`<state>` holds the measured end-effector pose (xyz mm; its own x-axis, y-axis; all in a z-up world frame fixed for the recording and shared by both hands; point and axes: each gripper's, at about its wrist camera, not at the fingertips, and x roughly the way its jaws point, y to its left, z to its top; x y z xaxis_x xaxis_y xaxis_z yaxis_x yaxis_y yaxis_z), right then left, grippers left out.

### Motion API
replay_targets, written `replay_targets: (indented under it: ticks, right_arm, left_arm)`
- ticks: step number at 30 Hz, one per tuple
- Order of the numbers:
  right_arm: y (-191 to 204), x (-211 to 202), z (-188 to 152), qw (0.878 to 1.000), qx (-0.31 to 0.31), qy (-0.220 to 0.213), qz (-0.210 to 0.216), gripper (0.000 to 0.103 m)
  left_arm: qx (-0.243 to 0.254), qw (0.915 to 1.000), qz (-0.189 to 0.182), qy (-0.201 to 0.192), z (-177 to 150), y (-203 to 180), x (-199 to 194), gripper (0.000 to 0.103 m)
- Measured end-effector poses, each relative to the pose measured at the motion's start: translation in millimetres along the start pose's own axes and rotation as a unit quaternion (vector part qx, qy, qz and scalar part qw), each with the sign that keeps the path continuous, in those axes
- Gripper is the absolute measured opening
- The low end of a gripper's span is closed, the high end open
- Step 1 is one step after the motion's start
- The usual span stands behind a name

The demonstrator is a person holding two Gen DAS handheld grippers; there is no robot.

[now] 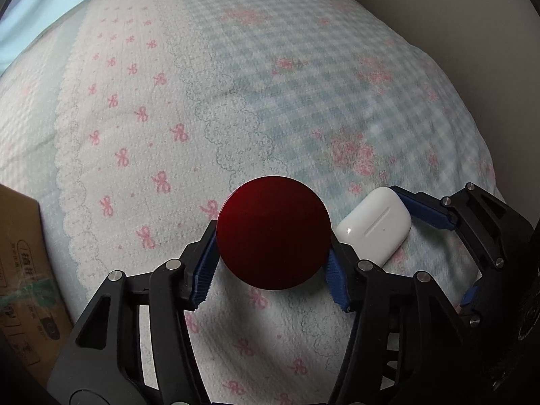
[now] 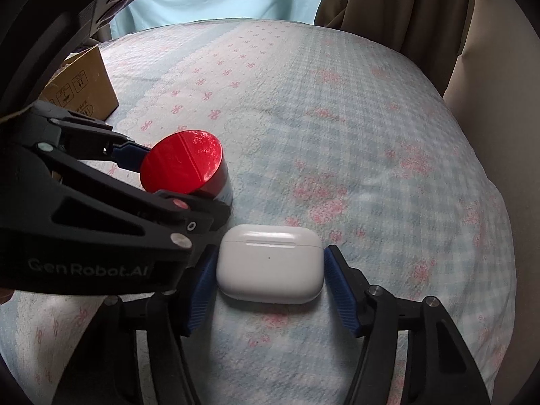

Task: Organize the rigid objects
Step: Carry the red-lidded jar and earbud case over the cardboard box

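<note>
Red-lidded jar (image 1: 273, 233) is pinched in my left gripper (image 1: 271, 270), angled low over the bedspread (image 1: 168, 101). My right gripper (image 2: 270, 287) sits spread around the white earbuds case (image 2: 269, 263), pads not clearly touching, beside it.

Glossy plastic and metal on textured cloth

The red can (image 2: 184, 162) has a shiny, smooth metallic top; the white earbud case (image 2: 270, 266) is smooth glossy plastic. The bedspread (image 1: 209, 101) is puckered, matt printed cloth. The cardboard box (image 2: 84, 84) is matt brown paperboard. The gripper pads (image 2: 341, 290) are ribbed blue rubbery material on matt black plastic.
</note>
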<state>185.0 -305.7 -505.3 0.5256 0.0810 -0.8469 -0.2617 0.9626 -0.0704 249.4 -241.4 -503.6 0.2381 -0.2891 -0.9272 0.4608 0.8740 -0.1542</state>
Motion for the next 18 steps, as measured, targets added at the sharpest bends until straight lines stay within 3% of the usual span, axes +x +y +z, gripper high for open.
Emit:
replay_targets:
  ticks: [11, 18]
  right_arm:
    - [-1, -11, -2, 1.000, 0.008, 0.010, -0.009, 0.056]
    - [-3, -47, 12, 1.000, 0.019, 0.011, -0.011, 0.056]
  left_arm:
    - [-0.020, 0.9997, -0.015, 0.004, 1, 12, -22, 0.052]
    - [-0.038, 0.9990, -0.014, -0.017, 5, 24, -83, 0.052]
